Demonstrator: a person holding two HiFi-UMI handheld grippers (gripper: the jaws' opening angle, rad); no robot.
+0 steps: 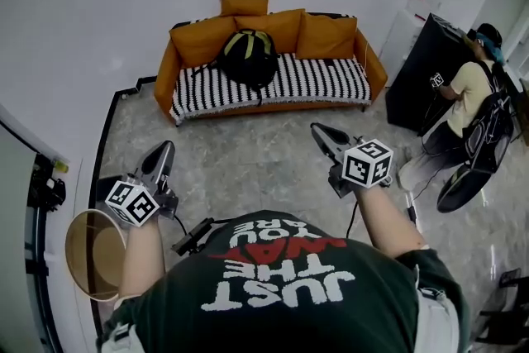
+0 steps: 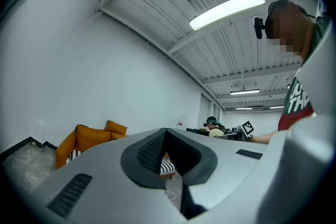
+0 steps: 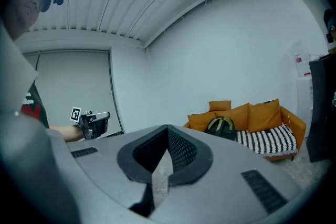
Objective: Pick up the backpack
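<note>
The black backpack [image 1: 248,55] with yellow-green straps sits upright on the left half of an orange sofa [image 1: 318,80], leaning against the cushions. It also shows in the right gripper view as the backpack [image 3: 220,127], far off. My left gripper [image 1: 163,153] and right gripper [image 1: 322,133] are both held up in front of my chest, well short of the sofa, a stretch of marble floor between. Both point towards the sofa. The left gripper [image 2: 165,131] is shut with nothing in it. The right gripper [image 3: 168,127] is also shut on nothing.
A person [image 1: 467,95] stands at a black cabinet [image 1: 417,74] right of the sofa. A round tan basket [image 1: 91,254] sits on the floor by my left side, next to a black frame [image 1: 41,194]. A white wall runs behind the sofa.
</note>
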